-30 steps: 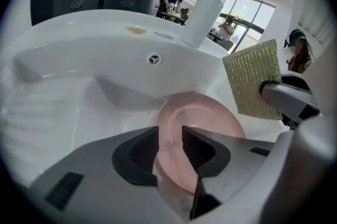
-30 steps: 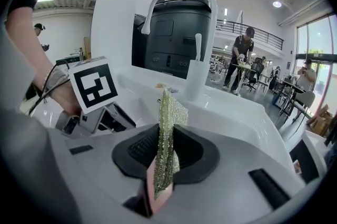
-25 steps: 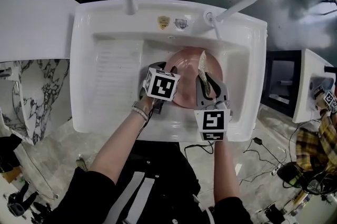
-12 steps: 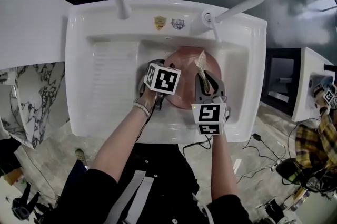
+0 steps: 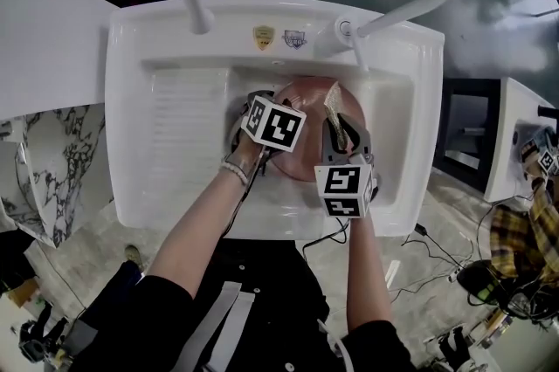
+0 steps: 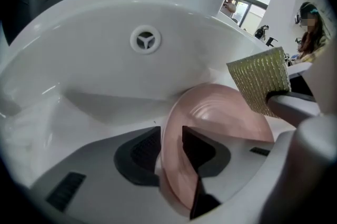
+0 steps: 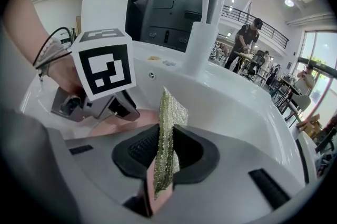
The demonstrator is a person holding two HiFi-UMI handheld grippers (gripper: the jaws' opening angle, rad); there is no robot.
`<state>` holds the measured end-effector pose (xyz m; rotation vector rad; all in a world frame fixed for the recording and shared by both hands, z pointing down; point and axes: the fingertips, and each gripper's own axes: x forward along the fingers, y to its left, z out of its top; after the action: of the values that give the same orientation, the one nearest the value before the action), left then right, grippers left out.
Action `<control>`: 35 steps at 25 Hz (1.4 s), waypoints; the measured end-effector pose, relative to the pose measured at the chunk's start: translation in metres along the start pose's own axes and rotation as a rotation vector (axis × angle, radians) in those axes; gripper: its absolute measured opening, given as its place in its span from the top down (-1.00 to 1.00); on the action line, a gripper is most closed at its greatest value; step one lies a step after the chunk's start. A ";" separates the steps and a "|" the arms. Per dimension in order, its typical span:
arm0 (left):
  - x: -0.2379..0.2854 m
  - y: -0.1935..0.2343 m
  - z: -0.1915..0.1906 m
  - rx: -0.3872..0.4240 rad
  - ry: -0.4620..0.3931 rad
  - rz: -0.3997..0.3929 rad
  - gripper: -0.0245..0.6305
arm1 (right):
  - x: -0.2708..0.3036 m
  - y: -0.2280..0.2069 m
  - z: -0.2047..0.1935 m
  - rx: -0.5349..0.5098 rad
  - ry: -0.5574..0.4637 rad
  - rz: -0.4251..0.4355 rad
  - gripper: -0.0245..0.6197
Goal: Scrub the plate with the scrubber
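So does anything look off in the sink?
Nothing stands out. The left hand-held gripper grips the plate by its rim in the sink, the right hand-held gripper holds the scrubber; no spill or damage.

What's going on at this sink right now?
A person stands at a white sink, working with two handheld grippers. The left gripper is shut on the rim of a pink plate, holding it inside the basin. The right gripper is shut on a green-gold scrubber, which sticks out of its jaws over the plate. Whether the scrubber is actually pressing on the plate cannot be told.
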<state>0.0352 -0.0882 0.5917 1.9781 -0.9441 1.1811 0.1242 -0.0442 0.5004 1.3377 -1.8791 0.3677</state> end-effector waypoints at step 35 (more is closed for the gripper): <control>-0.011 -0.006 -0.004 -0.243 0.064 -0.296 0.87 | 0.062 0.020 -0.048 -0.525 0.214 0.082 0.70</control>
<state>0.0347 -0.0794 0.5819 1.7999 -0.6967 0.9126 0.1187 -0.0473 0.5808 0.8363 -1.6964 0.0438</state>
